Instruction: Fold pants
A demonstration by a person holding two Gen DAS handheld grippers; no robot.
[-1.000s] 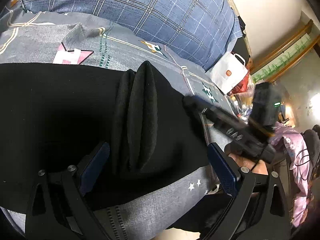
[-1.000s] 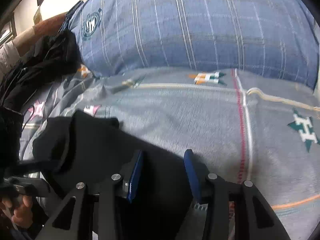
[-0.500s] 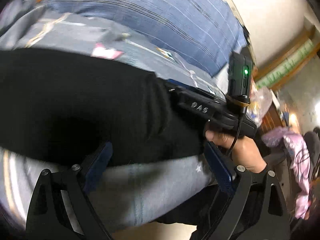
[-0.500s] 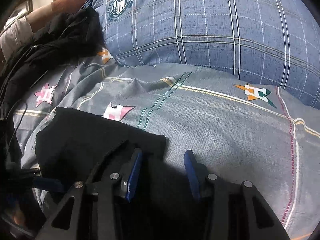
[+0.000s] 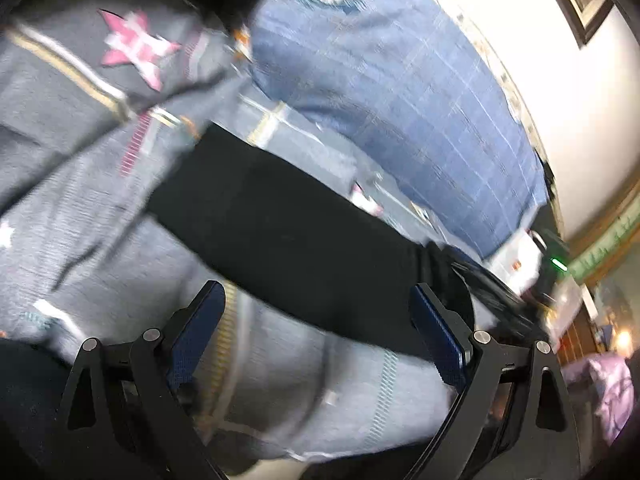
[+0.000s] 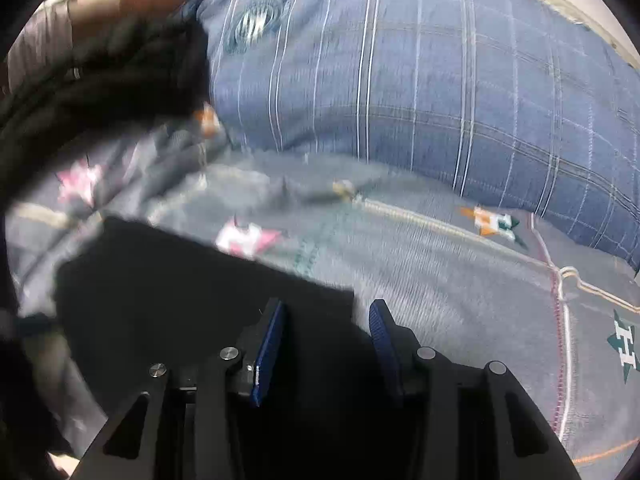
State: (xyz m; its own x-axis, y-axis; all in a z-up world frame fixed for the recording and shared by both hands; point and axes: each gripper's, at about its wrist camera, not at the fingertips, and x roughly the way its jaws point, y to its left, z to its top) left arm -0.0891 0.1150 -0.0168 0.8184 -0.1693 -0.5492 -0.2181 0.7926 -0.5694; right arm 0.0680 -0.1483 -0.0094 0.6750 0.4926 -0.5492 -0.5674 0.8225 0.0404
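Note:
The black pants (image 5: 288, 232) lie as a flat folded band across the grey patterned bedsheet (image 5: 80, 200). My left gripper (image 5: 318, 326) is wide open just in front of the band's near edge, with only sheet and that edge between its fingers. The right tool's black body (image 5: 496, 292) shows at the band's right end. In the right wrist view the pants (image 6: 168, 292) fill the lower left, their corner just ahead of the fingers. My right gripper (image 6: 328, 342) hangs over that fabric, jaws partly apart, no cloth pinched. Both views are blurred by motion.
A big blue plaid quilt (image 6: 440, 80) lies along the back of the bed, also the blue plaid quilt (image 5: 400, 92). Dark clothes (image 6: 100, 80) are heaped at the far left. A white bag (image 5: 516, 252) and clutter stand beyond the bed's right end.
The left gripper has swung left along the pants; the bunched ridge seen earlier is out of view and the pants read as a flat band. The right gripper also shifted left.

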